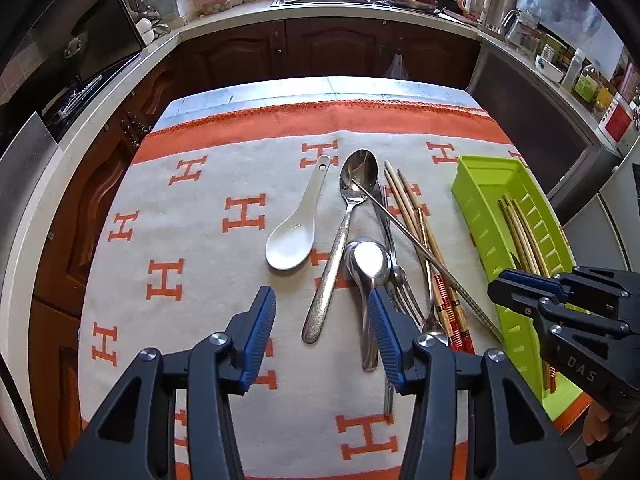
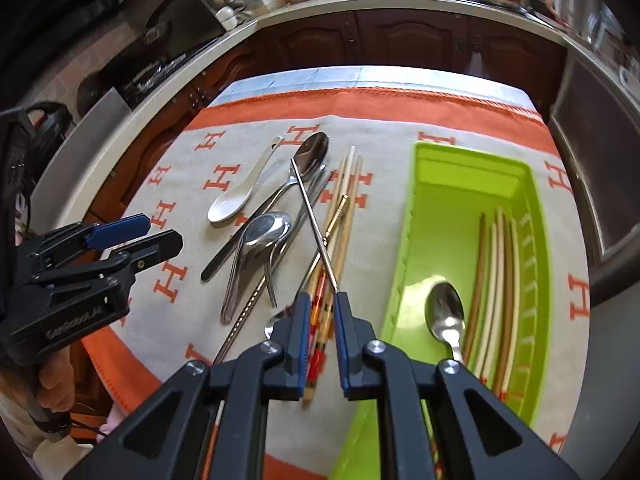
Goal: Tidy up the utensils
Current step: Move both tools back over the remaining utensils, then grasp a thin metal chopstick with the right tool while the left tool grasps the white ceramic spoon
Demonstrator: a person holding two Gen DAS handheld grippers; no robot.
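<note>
The green utensil tray (image 2: 472,184) sat at the right of the blanket-covered surface (image 1: 200,240) and already held one metal spoon (image 2: 444,312) and what looked like four chopsticks (image 2: 496,280), so the sorting was partly done. Left on the cloth were one white ceramic spoon (image 1: 290,240), a long metal spoon (image 1: 348,220), a shorter metal spoon (image 1: 368,264), a fork (image 1: 400,280), a thin metal chopstick (image 2: 316,228) and several bamboo chopsticks (image 1: 404,200); overlap made their exact number uncertain. The right claw (image 2: 322,304) stood narrowly open around the chopstick ends, gripping nothing yet. The left claw (image 1: 322,304) hung wide open and empty above the spoons.
</note>
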